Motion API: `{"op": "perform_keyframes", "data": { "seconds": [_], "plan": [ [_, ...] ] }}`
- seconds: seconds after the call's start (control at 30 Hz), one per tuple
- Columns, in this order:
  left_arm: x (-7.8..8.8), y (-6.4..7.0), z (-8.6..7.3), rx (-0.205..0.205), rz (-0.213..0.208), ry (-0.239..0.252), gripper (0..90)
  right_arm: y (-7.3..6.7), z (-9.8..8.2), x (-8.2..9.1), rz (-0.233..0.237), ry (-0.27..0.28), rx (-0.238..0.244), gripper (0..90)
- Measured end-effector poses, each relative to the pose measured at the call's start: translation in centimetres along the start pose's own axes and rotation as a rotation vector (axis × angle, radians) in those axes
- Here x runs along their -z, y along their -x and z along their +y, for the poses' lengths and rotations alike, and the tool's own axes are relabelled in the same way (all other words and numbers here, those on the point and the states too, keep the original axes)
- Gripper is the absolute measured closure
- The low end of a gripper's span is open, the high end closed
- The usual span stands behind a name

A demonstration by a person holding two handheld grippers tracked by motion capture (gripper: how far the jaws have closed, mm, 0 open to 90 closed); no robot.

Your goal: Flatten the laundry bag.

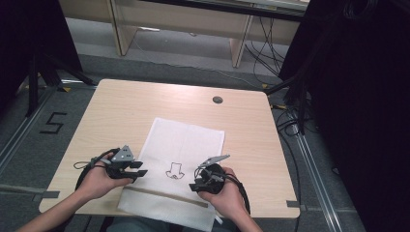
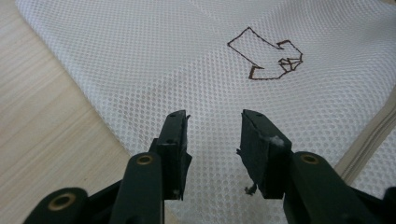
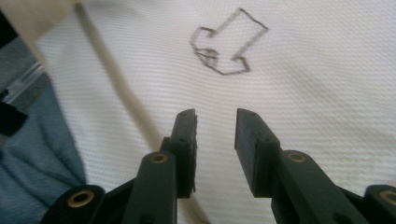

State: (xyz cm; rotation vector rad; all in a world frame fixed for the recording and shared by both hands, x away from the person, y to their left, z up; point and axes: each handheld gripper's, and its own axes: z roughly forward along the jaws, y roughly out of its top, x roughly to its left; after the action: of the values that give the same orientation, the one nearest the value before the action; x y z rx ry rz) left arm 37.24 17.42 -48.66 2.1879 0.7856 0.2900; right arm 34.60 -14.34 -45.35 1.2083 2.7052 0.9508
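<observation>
Both grippers, left [image 1: 138, 168] and right [image 1: 194, 180], hover with jaws apart, holding nothing, over the white mesh bag [image 1: 186, 140]. It overhangs the wooden table's [image 1: 121, 106] near edge; grey floor [image 1: 159, 63] surrounds.

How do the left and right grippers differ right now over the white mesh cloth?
The left gripper sits at the left edge of the white mesh cloth, partly over bare table; the right gripper is fully over the cloth, nearer its front hem. The left gripper's grey plate lies flatter; the right gripper's tilts up. Both point inward toward the drawn arrow mark, and both have their fingers apart with nothing between them.
</observation>
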Motion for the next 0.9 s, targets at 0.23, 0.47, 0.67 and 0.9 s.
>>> {"op": "perform_keyframes", "data": {
  "seconds": [0.23,0.47,0.67,0.9],
  "plan": [
    [0.1,0.3,0.2,-0.018,-0.003,0.018,57.1,1.7,-0.7,-0.5,-0.026,-0.047,-0.057,83.2],
    [0.3,1.6,0.6,-0.017,-0.055,0.044,62.9,2.4,-0.6,-0.6,-0.040,-0.057,-0.067,90.0],
    [-0.1,2.7,1.0,-0.053,-0.093,-0.041,81.7,2.9,-0.9,-0.7,-0.065,-0.110,-0.105,90.0],
    [-0.9,2.6,0.6,-0.146,-0.132,-0.171,85.6,3.1,-1.1,-1.7,-0.078,-0.151,-0.058,90.0]
  ]
}}
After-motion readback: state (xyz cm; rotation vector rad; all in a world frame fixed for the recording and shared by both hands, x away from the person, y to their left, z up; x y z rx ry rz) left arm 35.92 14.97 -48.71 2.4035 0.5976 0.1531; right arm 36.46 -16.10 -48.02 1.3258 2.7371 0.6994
